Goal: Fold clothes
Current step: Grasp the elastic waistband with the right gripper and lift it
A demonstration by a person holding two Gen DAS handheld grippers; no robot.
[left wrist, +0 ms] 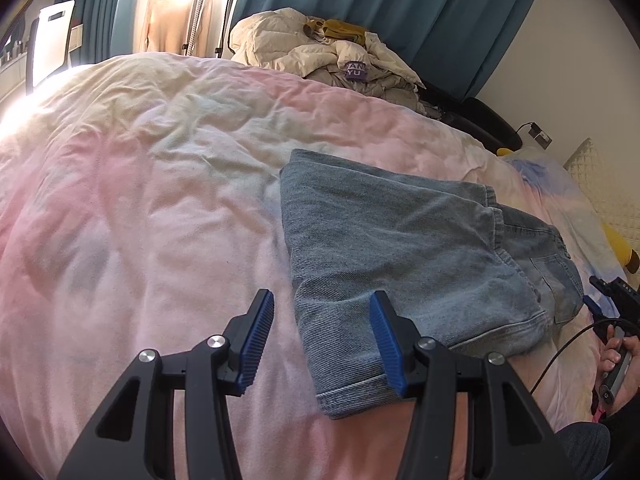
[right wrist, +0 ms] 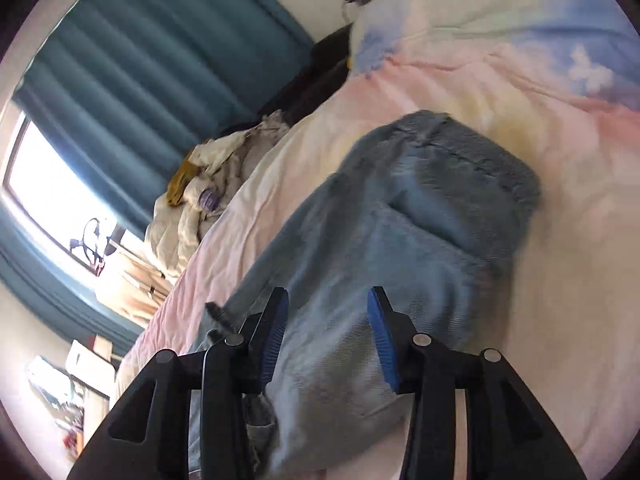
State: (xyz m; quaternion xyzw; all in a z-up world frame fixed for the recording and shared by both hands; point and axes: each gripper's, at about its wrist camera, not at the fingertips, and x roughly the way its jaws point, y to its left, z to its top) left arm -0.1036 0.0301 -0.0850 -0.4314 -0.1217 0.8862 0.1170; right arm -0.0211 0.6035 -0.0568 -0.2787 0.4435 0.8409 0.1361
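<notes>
**Folded jeans on the bed, both hand-held grippers released**

A pair of light blue denim jeans [left wrist: 404, 248] lies folded on a bed covered by a pastel pink, cream and blue duvet [left wrist: 140, 200]. In the left wrist view the jeans sit to the right of the bed's middle, with a hemmed leg end nearest the camera and a back pocket showing toward the right edge of the garment.

The left hand-held gripper [left wrist: 322, 340] is released, its blue-padded fingers spread wide. Its right finger [left wrist: 386, 344] stands over the near corner of the denim, while its left finger is over bare duvet; whether either pad touches the fabric cannot be told.

The right hand-held gripper [right wrist: 328, 336] is also released, fingers apart, with the jeans [right wrist: 400, 240] directly ahead and beneath them. This view is blurred, so contact with the cloth cannot be judged. In the left wrist view, the person's right hand [left wrist: 620, 364] shows at the far right edge, gripping a handle with a black cable attached.

Beyond the bed, a heap of cream quilted clothing [left wrist: 320, 56] with a mustard item on top rests before teal curtains [left wrist: 420, 12]. A pale garment [left wrist: 176, 20] hangs at the bright window.
</notes>
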